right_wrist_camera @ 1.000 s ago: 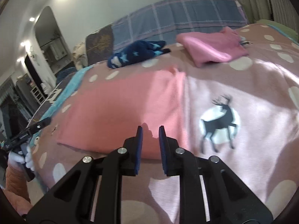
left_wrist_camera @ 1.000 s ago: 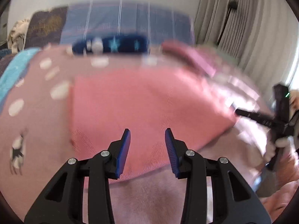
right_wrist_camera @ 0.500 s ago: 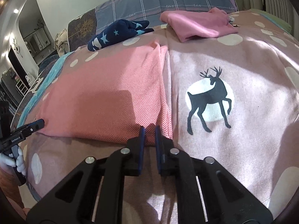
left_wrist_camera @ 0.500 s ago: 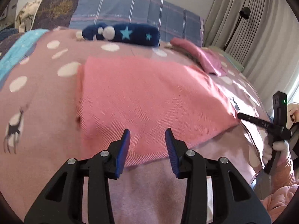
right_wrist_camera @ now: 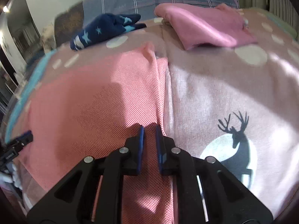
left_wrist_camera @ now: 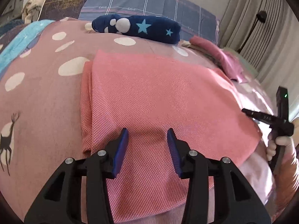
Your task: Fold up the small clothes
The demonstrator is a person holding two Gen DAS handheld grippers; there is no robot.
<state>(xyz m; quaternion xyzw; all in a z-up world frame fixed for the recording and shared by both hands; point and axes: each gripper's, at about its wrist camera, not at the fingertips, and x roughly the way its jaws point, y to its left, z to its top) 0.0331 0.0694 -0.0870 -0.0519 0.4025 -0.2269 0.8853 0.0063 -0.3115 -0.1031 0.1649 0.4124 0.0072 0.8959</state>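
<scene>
Pink cloth [left_wrist_camera: 158, 97] flat on bed [left_wrist_camera: 43, 97]; left hand-held gripper [left_wrist_camera: 147, 136] opening above it, right hand-held gripper [right_wrist_camera: 149, 130] narrowly spread, pinching nothing.

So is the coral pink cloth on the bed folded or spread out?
Folded at least once: the coral pink cloth lies flat, with a second layer's edge showing along its left side in the left wrist view.

I count three garments on the bed [left_wrist_camera: 46, 93]: one coral-pink cloth [left_wrist_camera: 158, 102] spread flat nearest me; one navy piece with stars [left_wrist_camera: 138, 28] rolled up near the pillows; one folded mauve-pink piece [right_wrist_camera: 203, 28] off to the far right; behind them, one checked grey-blue pillow [left_wrist_camera: 149, 1] and one dark pillow with a gold tree [left_wrist_camera: 65, 0]; I have two grippers, my left gripper [left_wrist_camera: 147, 136] and my right gripper [right_wrist_camera: 149, 132], each with two blue-padded fingers [left_wrist_camera: 122, 145]; in either view one printed deer [right_wrist_camera: 237, 141] shows whole on the blanket.
</scene>
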